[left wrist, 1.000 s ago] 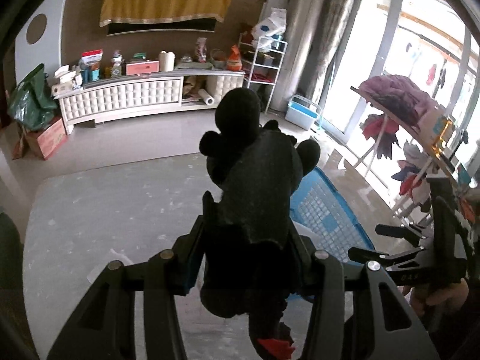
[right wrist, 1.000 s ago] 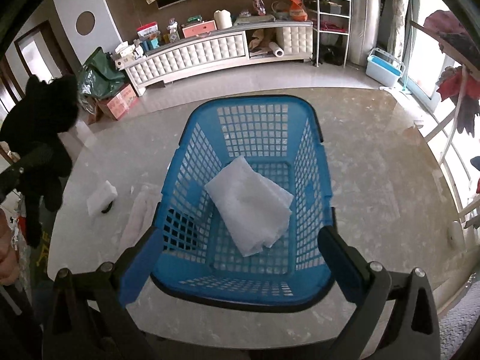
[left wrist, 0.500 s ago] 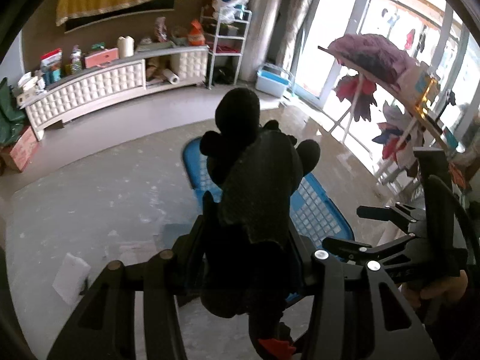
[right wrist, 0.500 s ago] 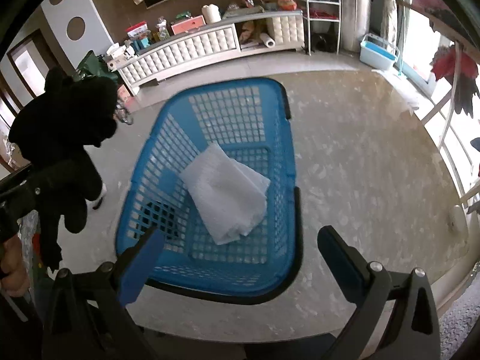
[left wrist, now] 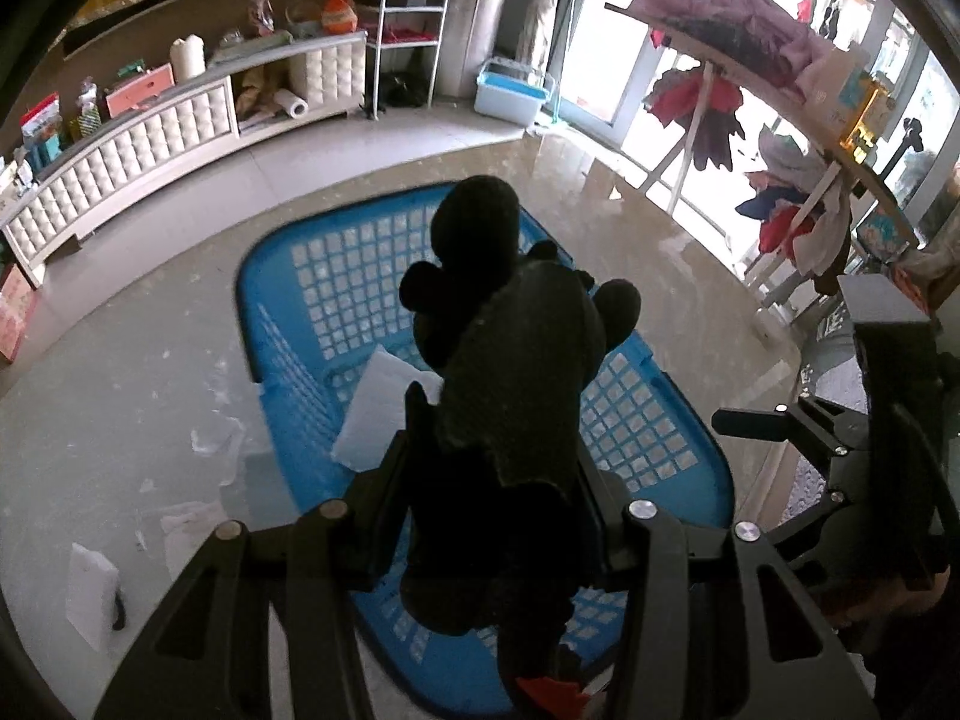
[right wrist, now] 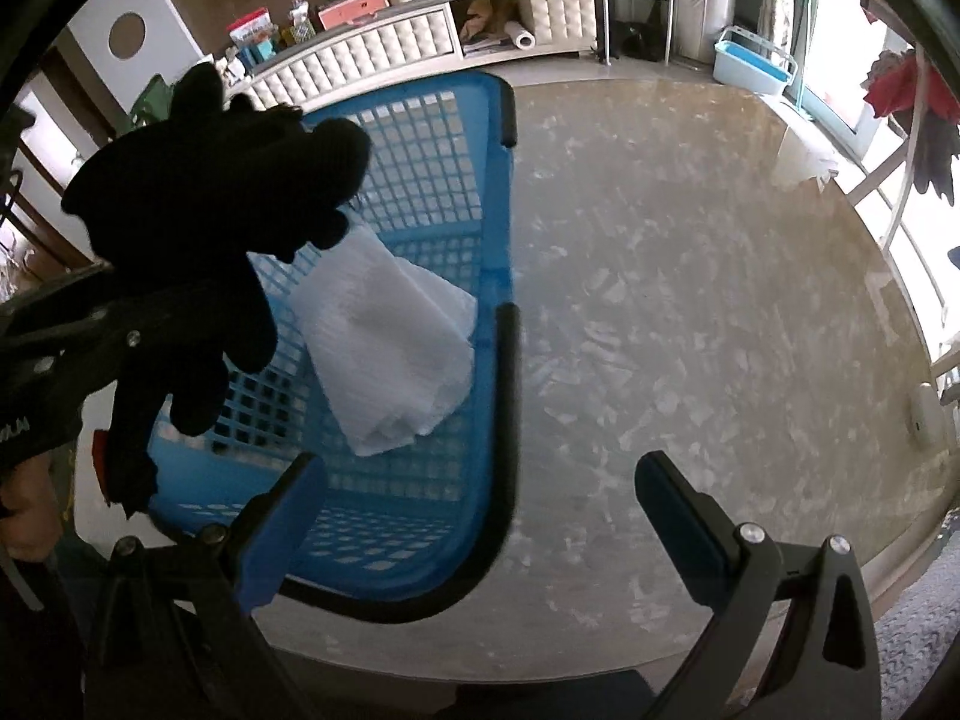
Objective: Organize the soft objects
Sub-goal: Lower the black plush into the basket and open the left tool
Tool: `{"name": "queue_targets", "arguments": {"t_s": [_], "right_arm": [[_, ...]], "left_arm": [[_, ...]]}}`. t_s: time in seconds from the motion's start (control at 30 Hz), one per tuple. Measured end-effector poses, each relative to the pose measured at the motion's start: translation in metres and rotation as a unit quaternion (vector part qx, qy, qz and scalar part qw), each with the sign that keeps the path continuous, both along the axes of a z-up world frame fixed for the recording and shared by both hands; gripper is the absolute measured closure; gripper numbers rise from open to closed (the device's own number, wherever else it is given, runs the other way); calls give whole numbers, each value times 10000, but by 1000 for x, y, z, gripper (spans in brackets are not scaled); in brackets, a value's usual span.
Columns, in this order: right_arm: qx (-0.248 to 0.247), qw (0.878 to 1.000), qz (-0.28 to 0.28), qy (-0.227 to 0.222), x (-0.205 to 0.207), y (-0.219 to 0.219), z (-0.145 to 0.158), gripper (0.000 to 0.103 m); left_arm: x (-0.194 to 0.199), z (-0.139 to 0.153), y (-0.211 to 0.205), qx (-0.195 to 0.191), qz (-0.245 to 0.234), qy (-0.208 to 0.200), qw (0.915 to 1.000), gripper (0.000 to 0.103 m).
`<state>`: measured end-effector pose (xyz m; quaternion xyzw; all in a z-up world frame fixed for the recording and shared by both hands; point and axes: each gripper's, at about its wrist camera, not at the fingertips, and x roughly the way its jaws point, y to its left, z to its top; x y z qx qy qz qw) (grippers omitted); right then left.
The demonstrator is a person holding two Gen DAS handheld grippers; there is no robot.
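Note:
My left gripper [left wrist: 498,480] is shut on a black plush toy [left wrist: 510,372], which hangs over the blue plastic basket [left wrist: 288,276] on the marble table. A folded white cloth [left wrist: 378,414] lies inside the basket. In the right wrist view the same plush toy [right wrist: 204,192] hovers above the left half of the basket [right wrist: 480,192], beside the white cloth [right wrist: 390,348]. My right gripper [right wrist: 480,510] stands open and empty, over the basket's near right rim and the table.
A white packet [left wrist: 90,594] and scraps of clear wrapping [left wrist: 210,444] lie on the table [right wrist: 690,300] left of the basket. Beyond stand a long white cabinet [left wrist: 150,126], a wire shelf [left wrist: 408,24] and a clothes rack [left wrist: 750,60] by the window.
The left gripper carried the plush toy rightward and down until it hangs over the basket. The right gripper shifted right, so the basket now sits left of its centre.

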<state>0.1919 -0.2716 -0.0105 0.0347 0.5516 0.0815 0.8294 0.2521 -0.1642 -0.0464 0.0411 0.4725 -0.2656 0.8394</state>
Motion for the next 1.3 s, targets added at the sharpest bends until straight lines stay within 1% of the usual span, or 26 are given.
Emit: {"name": "queue_targets", "arguments": {"t_s": [0.13, 0.17, 0.2, 0.33, 0.5, 0.53, 0.6, 0.7, 0.77, 0.87, 1.03, 1.1, 1.23, 1.3], "right_arm": [[-121, 9999, 34, 100, 3, -6, -6, 0], [-133, 9998, 33, 121, 4, -8, -6, 0], [-200, 9997, 24, 129, 5, -11, -7, 0], [-204, 9996, -25, 207, 11, -24, -9, 0], [-302, 9993, 98, 210, 13, -27, -9, 0], [-374, 9990, 124, 208, 14, -26, -10, 0], [-356, 9990, 140, 220, 17, -28, -12, 1], [-323, 9991, 146, 221, 18, -34, -12, 0], [-298, 9992, 156, 214, 23, -36, -12, 0], [-249, 9993, 218, 190, 25, -40, -12, 0], [-167, 9988, 454, 121, 30, -45, -13, 0], [-141, 9983, 543, 136, 32, -46, -13, 1], [-141, 9981, 596, 119, 38, -44, -13, 0], [-152, 9982, 561, 130, 39, -45, -13, 0]], "left_arm": [[7, -13, -7, 71, -10, 176, 9998, 57], [9, -18, -7, 90, 3, 279, 9996, 57], [10, -21, -7, 106, 33, 357, 9993, 57], [12, -33, -7, 247, 234, 593, 9977, 57], [7, -30, -10, 247, 284, 540, 9978, 57], [4, -29, -13, 329, 286, 506, 9978, 57], [2, -31, -16, 463, 275, 495, 9973, 57], [3, -35, -21, 533, 279, 596, 9964, 57], [5, -36, -25, 656, 318, 595, 9956, 57], [8, -39, -30, 831, 311, 512, 9947, 57], [17, -39, -34, 656, 192, 499, 9964, 56], [19, -40, -39, 719, 203, 486, 9960, 56], [18, -43, -44, 965, 228, 425, 9942, 52], [18, -44, -45, 959, 215, 379, 9944, 52]]}}
